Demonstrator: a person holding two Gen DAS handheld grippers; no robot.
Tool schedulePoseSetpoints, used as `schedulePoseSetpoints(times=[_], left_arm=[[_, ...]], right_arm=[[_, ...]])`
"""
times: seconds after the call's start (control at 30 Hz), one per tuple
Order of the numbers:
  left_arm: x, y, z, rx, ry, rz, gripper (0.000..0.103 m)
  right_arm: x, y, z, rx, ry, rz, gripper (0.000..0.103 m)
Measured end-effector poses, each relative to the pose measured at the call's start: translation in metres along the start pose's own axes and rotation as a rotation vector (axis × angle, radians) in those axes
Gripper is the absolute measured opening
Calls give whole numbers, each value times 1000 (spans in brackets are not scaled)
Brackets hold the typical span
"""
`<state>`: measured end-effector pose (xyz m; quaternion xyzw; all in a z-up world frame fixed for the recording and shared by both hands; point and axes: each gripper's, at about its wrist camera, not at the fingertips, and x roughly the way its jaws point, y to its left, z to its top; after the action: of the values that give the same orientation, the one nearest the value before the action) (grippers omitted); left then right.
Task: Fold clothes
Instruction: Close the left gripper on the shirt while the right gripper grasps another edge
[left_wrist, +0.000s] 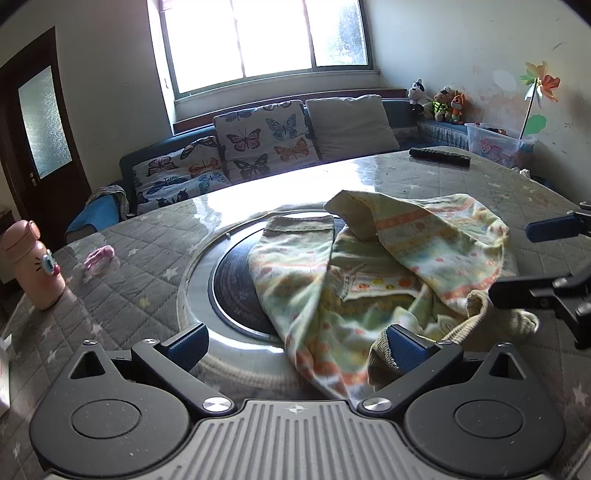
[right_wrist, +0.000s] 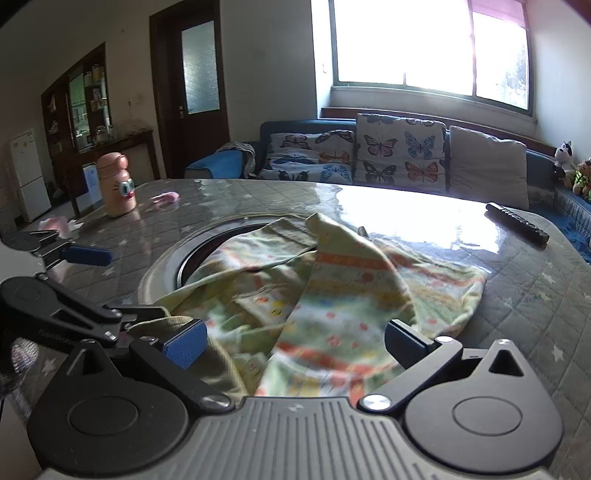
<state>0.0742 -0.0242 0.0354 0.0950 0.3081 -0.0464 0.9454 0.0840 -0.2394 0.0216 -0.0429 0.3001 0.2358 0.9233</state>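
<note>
A small pale green garment (left_wrist: 373, 266) with orange patterned bands lies crumpled on the table, partly over a round black inset (left_wrist: 236, 284). It also shows in the right wrist view (right_wrist: 332, 291). Its ribbed cuff (left_wrist: 491, 317) sits near me. My left gripper (left_wrist: 295, 343) is open, low over the garment's near edge, with cloth between the wide jaws. My right gripper (right_wrist: 295, 343) is open too, over the near edge from the other side. Each gripper shows in the other's view, the right (left_wrist: 546, 258) and the left (right_wrist: 74, 280), both open.
The table (left_wrist: 129, 295) has a grey quilted star-print cover under glass. A pink bottle (left_wrist: 33, 266) and a small pink item (left_wrist: 99, 255) stand at the left. A black remote (left_wrist: 439, 156) lies at the far edge. A sofa (left_wrist: 258, 147) with butterfly cushions is behind.
</note>
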Motion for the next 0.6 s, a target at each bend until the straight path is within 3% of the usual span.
schedulePoseSetpoints(times=[0.43, 0.6], left_arm=[[38, 21, 40, 23, -26, 69, 103], [62, 15, 45, 52, -9, 39, 103]], right_arm=[[52, -24, 46, -4, -3, -19, 103], [84, -25, 56, -33, 34, -45, 103]])
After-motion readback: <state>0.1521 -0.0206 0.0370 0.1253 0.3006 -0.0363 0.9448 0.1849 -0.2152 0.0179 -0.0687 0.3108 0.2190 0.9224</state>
